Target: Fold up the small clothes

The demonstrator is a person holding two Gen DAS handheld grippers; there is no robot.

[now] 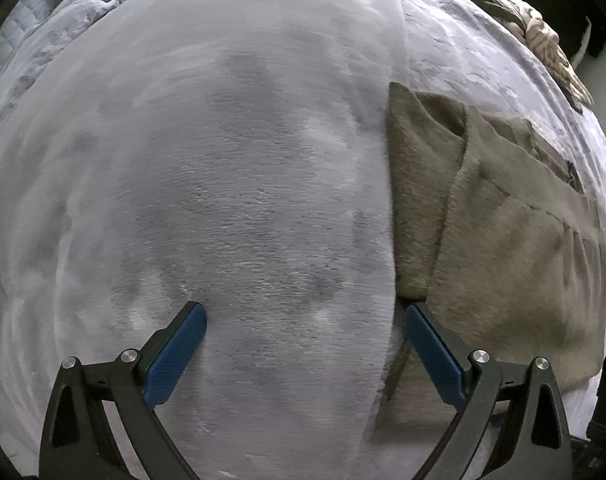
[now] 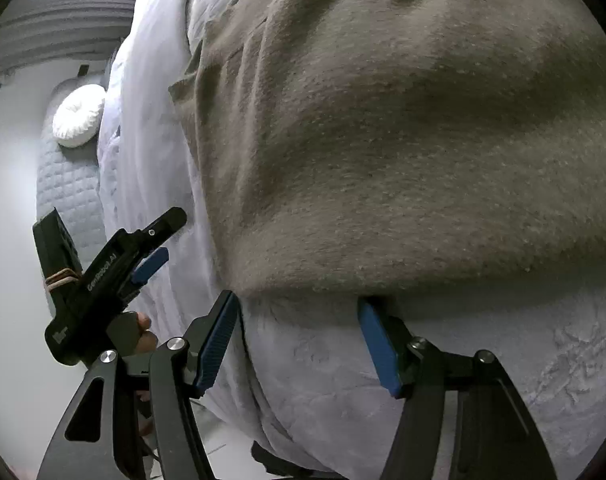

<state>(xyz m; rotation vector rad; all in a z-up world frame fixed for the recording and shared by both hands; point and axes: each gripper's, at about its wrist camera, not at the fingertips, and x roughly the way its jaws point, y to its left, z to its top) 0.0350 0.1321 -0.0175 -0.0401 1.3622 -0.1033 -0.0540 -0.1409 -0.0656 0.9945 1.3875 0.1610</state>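
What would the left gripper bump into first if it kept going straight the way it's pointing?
Most likely the fuzzy pale grey blanket spread on the bed. The open left gripper points steeply down at it, with nothing between. The folded brown fleece garment lies just beside its right finger.

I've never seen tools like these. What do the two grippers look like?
Each gripper is black, with two curved arms with cut-out slots, silver pivot bolts and blue textured pads. The left gripper, seen from the side, has a boxy black body with white lettering and a tan band around it. The right gripper matches.
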